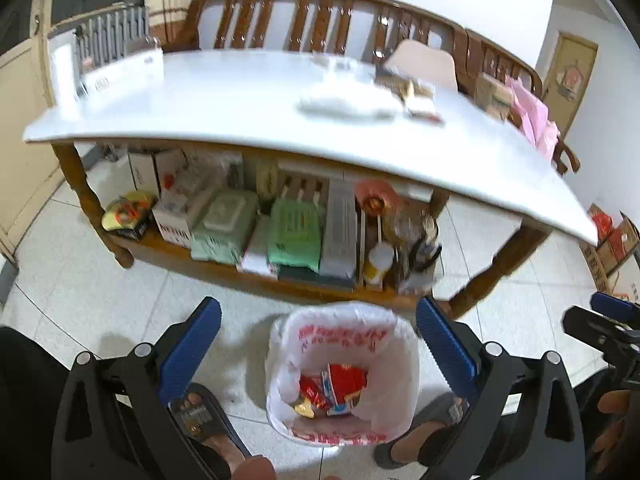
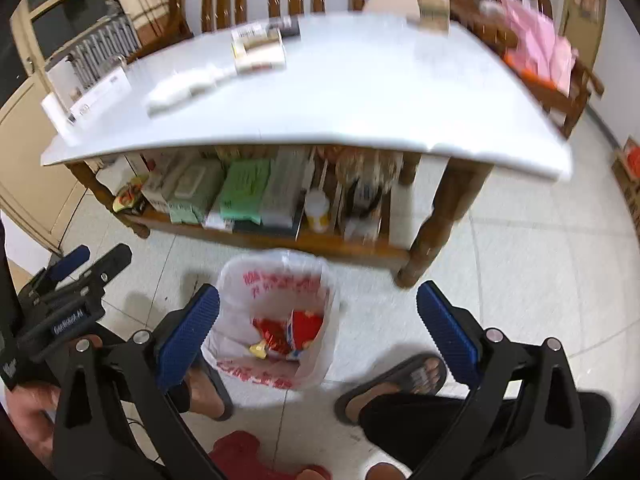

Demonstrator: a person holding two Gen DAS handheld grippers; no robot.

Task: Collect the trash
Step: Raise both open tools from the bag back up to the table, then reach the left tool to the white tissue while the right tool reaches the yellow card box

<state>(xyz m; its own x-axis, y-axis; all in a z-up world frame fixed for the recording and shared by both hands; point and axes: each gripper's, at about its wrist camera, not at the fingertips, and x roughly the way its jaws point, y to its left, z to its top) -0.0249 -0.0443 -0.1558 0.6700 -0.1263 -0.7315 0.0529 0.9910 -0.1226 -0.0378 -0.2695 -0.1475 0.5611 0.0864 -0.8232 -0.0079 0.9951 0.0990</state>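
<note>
A small bin lined with a white plastic bag with red print (image 1: pixel 344 372) (image 2: pixel 276 316) stands on the tiled floor in front of the table. Red, yellow and blue wrappers (image 1: pixel 332 394) (image 2: pixel 288 336) lie inside it. My left gripper (image 1: pixel 318 344) hangs open above the bin, nothing between its blue pads. My right gripper (image 2: pixel 318 334) is open and empty too, a little right of the bin. On the white tabletop (image 1: pixel 224 96) (image 2: pixel 360 92) lie a white crumpled packet (image 1: pixel 348 104) (image 2: pixel 180 90) and small boxes (image 1: pixel 416 94) (image 2: pixel 258 50).
The table's lower shelf (image 1: pixel 256 276) is packed with green wipe packs, boxes and a bottle. A wooden bench (image 1: pixel 320 16) stands behind the table, pink bags (image 2: pixel 548 52) on it. The person's sandalled feet (image 1: pixel 204 420) (image 2: pixel 400 380) flank the bin. Cardboard boxes (image 1: pixel 612 240) sit at the right.
</note>
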